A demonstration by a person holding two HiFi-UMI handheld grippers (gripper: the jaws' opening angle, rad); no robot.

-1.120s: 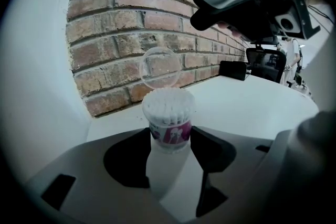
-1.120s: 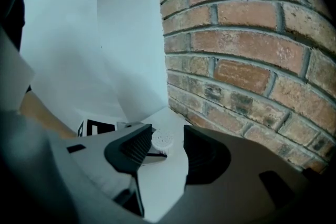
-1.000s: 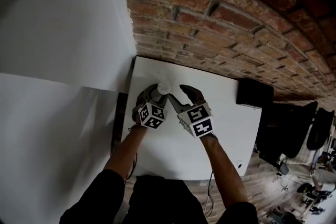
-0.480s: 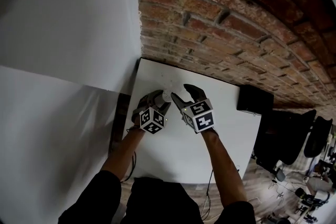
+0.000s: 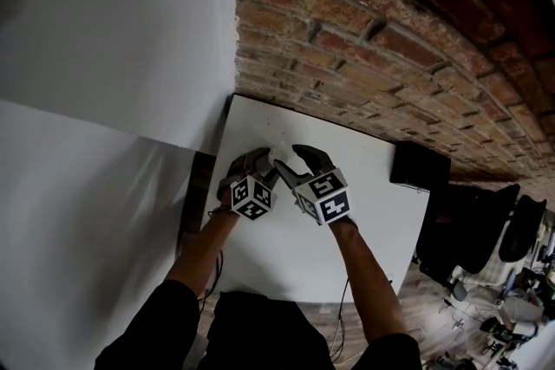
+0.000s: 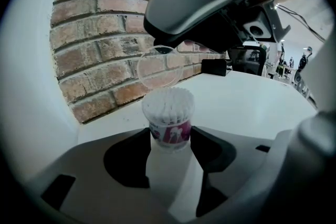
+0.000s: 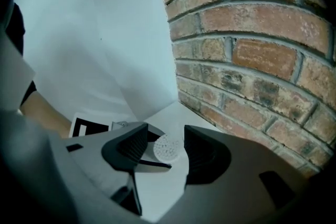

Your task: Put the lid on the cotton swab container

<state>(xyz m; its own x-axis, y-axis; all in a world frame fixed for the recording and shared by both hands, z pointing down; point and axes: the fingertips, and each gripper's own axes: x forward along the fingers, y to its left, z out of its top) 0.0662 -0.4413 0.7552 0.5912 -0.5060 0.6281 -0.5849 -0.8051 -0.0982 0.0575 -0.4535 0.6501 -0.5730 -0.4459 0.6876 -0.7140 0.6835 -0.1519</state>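
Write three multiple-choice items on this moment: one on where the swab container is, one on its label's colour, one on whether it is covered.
1. Where is the cotton swab container?
A. between the jaws of the left gripper
B. on the floor
C. on a chair

2. Which colour is printed on its label?
A. green
B. purple-pink
C. yellow

3. How is its top?
A. sealed shut
B. open and empty
C. open and full of swabs, with the clear lid above it, not seated

Answers:
1. A: the left gripper view shows both pads against its sides.
2. B: the print on the white band reads purple-pink.
3. C: the white swab tips show uncovered under the tilted lid.
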